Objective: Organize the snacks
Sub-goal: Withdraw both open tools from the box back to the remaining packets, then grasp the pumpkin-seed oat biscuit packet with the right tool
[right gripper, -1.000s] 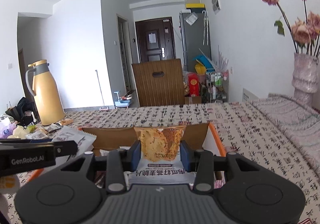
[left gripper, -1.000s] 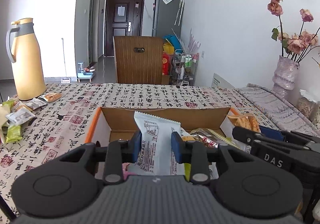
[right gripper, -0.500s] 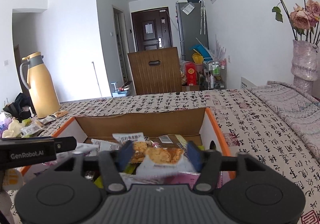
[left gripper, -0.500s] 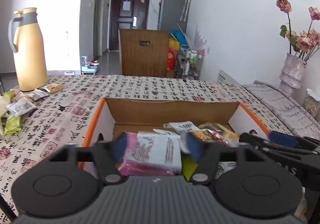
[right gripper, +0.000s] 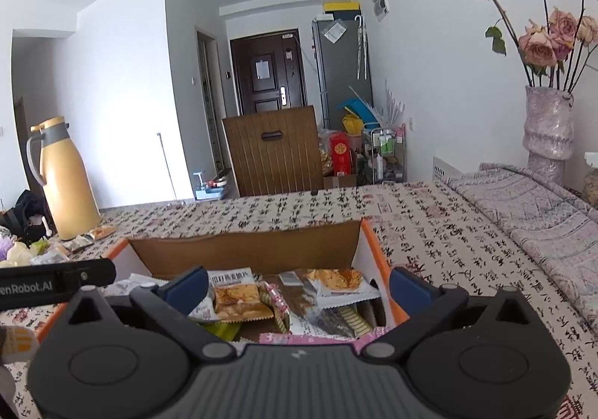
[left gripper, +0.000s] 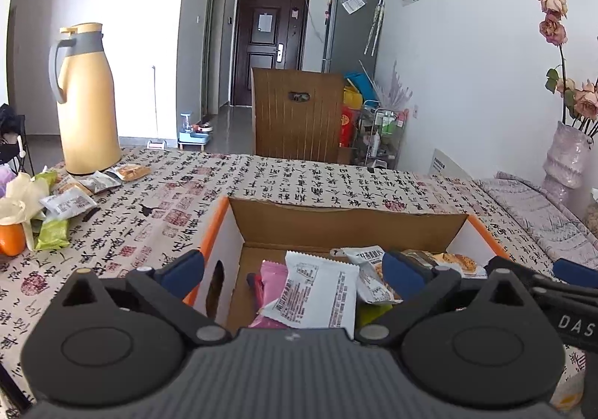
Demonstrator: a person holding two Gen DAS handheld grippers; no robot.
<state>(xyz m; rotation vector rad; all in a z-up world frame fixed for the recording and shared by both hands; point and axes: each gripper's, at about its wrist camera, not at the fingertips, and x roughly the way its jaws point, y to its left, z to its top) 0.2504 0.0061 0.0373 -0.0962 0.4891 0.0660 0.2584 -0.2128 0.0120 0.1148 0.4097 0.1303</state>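
Observation:
An open cardboard box (left gripper: 347, 221) with orange edges sits on the patterned tablecloth and holds several snack packets. My left gripper (left gripper: 291, 267) hovers over its near left part. Its jaws are opening wide, and a white packet (left gripper: 317, 295) lies loose in the box below them, beside a pink packet (left gripper: 273, 281). My right gripper (right gripper: 299, 286) hangs over the box (right gripper: 243, 251) too. Its jaws are also opening, with nothing pressed between them. Below it lie a biscuit packet (right gripper: 235, 295) and a second packet (right gripper: 338, 281).
More loose snack packets (left gripper: 71, 202) and an orange (left gripper: 11, 238) lie at the table's left, near a yellow thermos jug (left gripper: 88, 101). A vase with dried roses (right gripper: 547, 131) stands at the right. A wooden chair back (left gripper: 297, 112) rises behind the far edge.
Both grippers went from shut on upright packets to wide open. The white packet and the biscuit packet dropped flat into the box.

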